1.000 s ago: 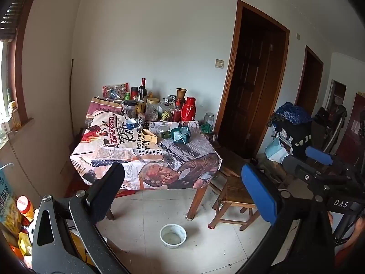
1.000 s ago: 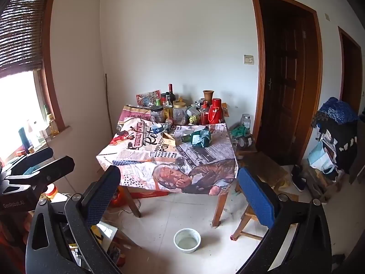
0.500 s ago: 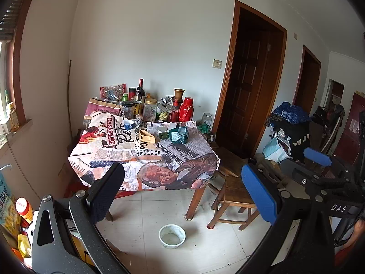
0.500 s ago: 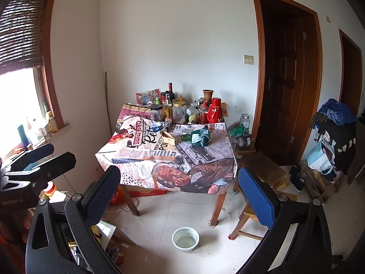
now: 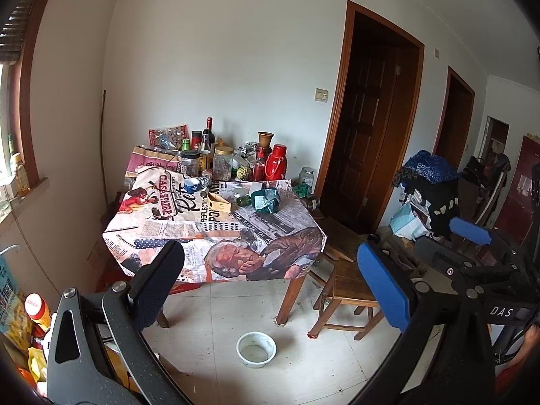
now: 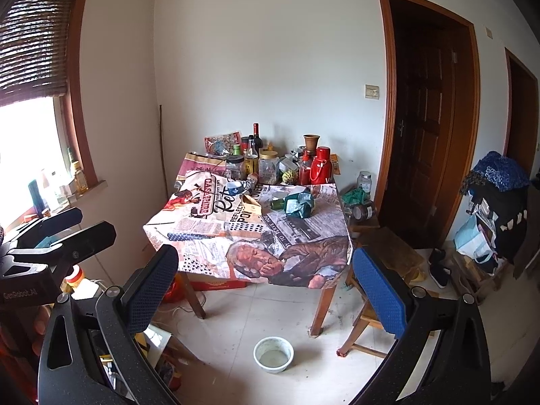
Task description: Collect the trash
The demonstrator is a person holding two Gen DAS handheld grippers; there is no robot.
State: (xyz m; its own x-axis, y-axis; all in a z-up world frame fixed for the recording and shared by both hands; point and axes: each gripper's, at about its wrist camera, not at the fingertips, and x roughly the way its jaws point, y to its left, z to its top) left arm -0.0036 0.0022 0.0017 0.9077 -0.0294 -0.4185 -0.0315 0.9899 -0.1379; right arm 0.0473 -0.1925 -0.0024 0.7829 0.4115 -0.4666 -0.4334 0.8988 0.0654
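A table (image 5: 189,233) (image 6: 216,236) under a newspaper-print cloth stands across the room. On it lie a crumpled green wrapper (image 5: 267,199) (image 6: 298,204), a tan paper carton (image 5: 219,204) (image 6: 251,204) and a small green bottle on its side (image 5: 243,200). My left gripper (image 5: 270,283) is open and empty, far short of the table. My right gripper (image 6: 266,285) is open and empty too. The right gripper also shows at the right of the left wrist view (image 5: 472,236), and the left gripper at the left of the right wrist view (image 6: 64,233).
Jars, bottles and a red thermos (image 5: 276,167) crowd the table's back edge. A white bowl (image 5: 256,349) (image 6: 273,354) sits on the tiled floor. A wooden stool (image 5: 347,290) stands right of the table. Clutter lies at the left wall, with doors and piled clothes to the right.
Both views have shifted slightly: the table sits a little lower and farther in the frames. Both grippers stay open and empty.
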